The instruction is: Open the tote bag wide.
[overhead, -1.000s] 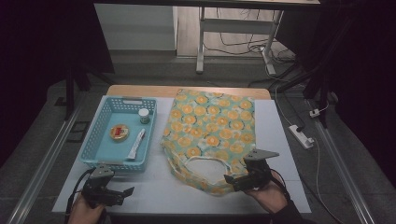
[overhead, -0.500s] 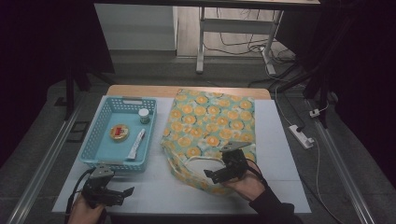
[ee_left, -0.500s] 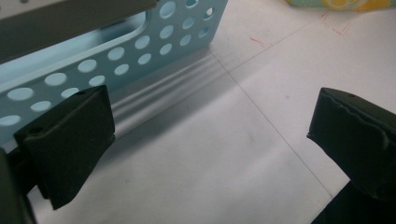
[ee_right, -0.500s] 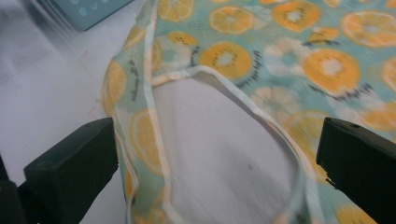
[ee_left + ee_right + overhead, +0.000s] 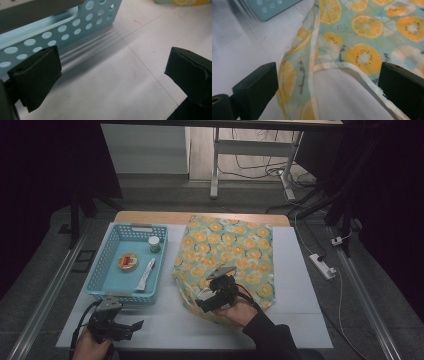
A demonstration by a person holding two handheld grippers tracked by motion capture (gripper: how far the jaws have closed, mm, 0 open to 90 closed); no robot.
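Right claw lining up on the bag handle, easy to fumble

The white surface (image 5: 300, 270) carries the flat fruit-print fabric tote bag (image 5: 235, 250) beside the perforated light-blue plastic basket (image 5: 110, 270); right claw (image 5: 207, 301) hangs wide apart over the thin handle loop (image 5: 312, 57), could pinch both layers or miss; left claw (image 5: 131, 326) waits, also apart.

Room dim, periphery largely black. White rectangular tabletop (image 5: 300, 270) with a pale wooden far edge (image 5: 200, 217). Grey floor (image 5: 165, 195) beyond, carrying loose black cables (image 5: 255, 167). A white metal-framed stand (image 5: 216, 165) at rear. White power strip (image 5: 322, 265), apparently, at right.
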